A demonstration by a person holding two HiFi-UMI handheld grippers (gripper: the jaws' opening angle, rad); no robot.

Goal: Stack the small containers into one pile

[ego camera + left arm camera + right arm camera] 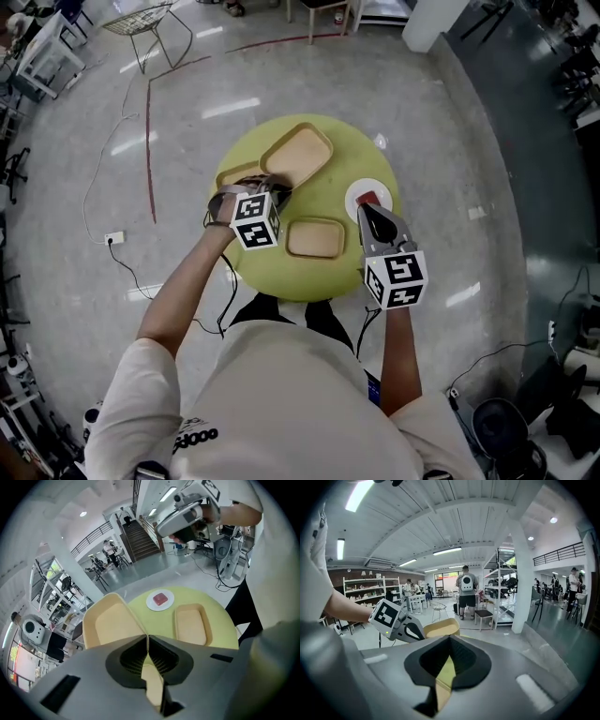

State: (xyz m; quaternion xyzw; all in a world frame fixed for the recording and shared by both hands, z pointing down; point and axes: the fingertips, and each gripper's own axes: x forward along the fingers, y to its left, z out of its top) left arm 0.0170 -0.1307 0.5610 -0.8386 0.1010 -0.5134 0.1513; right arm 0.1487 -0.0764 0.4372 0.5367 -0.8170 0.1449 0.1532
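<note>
On the round yellow-green table, my left gripper is shut on the rim of a large beige container and holds it tilted above the tabletop. The left gripper view shows the jaws pinched on that container's edge. Another beige container peeks out beneath it at the left. A smaller beige container lies flat near the table's front. My right gripper is shut and empty, hovering over a white plate carrying a red block. From the right gripper view I see the held container.
The plate sits at the table's right side. A cable and a socket lie on the grey floor to the left, and a wire chair stands far back. The person's legs are at the table's near edge.
</note>
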